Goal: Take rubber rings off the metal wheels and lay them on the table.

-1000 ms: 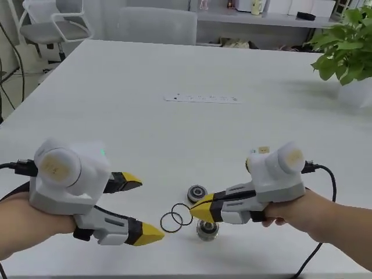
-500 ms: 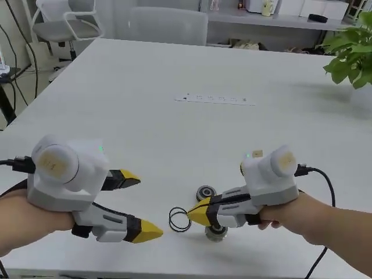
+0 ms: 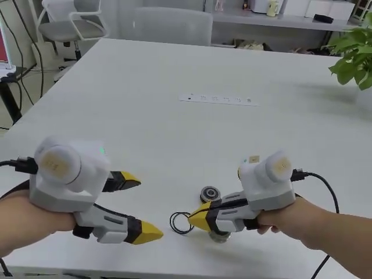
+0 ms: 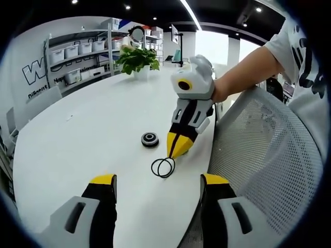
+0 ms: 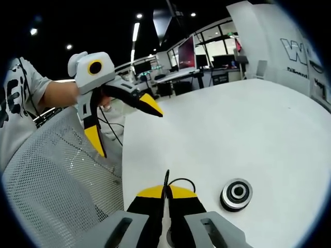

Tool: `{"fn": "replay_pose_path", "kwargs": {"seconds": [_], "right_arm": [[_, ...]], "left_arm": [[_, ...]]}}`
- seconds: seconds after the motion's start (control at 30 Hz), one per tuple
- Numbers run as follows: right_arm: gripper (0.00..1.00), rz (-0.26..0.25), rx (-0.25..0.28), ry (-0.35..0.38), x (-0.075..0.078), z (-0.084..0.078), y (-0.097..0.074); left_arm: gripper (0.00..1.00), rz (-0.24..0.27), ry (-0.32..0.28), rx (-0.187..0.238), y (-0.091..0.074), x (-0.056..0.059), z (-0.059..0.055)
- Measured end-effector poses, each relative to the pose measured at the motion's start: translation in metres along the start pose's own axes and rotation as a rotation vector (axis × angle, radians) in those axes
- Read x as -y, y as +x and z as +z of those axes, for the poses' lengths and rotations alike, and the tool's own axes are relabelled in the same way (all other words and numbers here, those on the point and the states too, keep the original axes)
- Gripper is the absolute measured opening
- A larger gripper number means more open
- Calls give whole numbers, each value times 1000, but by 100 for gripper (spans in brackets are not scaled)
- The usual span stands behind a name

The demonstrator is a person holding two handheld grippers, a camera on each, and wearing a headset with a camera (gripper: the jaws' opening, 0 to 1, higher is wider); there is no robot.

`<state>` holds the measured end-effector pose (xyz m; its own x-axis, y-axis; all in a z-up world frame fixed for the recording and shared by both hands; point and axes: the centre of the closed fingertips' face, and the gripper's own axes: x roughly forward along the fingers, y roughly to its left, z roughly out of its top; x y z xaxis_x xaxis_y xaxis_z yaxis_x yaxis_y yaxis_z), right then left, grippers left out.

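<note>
Two rubber rings (image 3: 181, 222) lie overlapped at the near edge of the desk (image 3: 174, 133), just left of the right tool (image 3: 196, 217). Its jaws are closed narrow on a strand of one ring, presumably to lay it flat beside the other. Left tool (image 3: 141, 206): jaws wide, holding nothing, poised near the rings but apart from them, likely ready to steady the next wheel. One metal wheel (image 3: 210, 193), dark-rimmed, lies flat just beyond the right tool. A second wheel (image 3: 220, 235) sits partly hidden beneath that tool; whether either wheel has a ring left on it cannot be told. Nothing stands between tools and wheels. Farther out: a thin marked strip (image 3: 218, 99) at mid-desk, a potted plant (image 3: 356, 55) at the far right, chairs (image 3: 171, 26) behind the far edge.
</note>
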<state>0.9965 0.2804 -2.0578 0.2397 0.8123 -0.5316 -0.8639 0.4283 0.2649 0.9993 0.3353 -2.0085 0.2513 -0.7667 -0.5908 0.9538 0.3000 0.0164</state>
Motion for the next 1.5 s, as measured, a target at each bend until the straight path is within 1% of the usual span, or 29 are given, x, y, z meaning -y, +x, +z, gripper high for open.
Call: {"fn": "replay_pose_path", "kwargs": {"seconds": [0.1, 0.23, 0.33, 0.57, 0.77, 0.87, 1.07, 1.23, 1.4, 1.5], "right_arm": [[9, -18, 4, 1, 3, 0, -1], [12, -22, 4, -1, 5, 0, -2], [17, -29, 4, 11, 7, 1, -4], [19, -46, 22, 23, 13, 4, -13], [21, -66, 51, 37, 17, 8, -22], [24, -77, 58, 36, 20, 8, -27], [27, -110, 75, 41, 28, 6, -39], [33, -137, 95, 40, 34, 5, -47], [33, -160, 108, 44, 40, 4, -54], [35, -168, 107, 47, 41, 2, -57]], "left_arm": [[64, -3, 0, -3, 1, 1, 0], [64, -6, 1, -9, 2, 1, -1], [63, -10, -2, -13, 2, 0, -2], [63, -21, -11, -23, 4, 0, -2], [63, -27, -18, -32, 5, -1, -4], [63, -28, -22, -36, 6, -2, -4], [63, -31, -25, -35, 10, -2, 2], [63, -39, -15, -36, 16, -5, 7], [63, -45, -9, -34, 22, -8, 12], [63, -49, -5, -32, 25, -8, 14]]}}
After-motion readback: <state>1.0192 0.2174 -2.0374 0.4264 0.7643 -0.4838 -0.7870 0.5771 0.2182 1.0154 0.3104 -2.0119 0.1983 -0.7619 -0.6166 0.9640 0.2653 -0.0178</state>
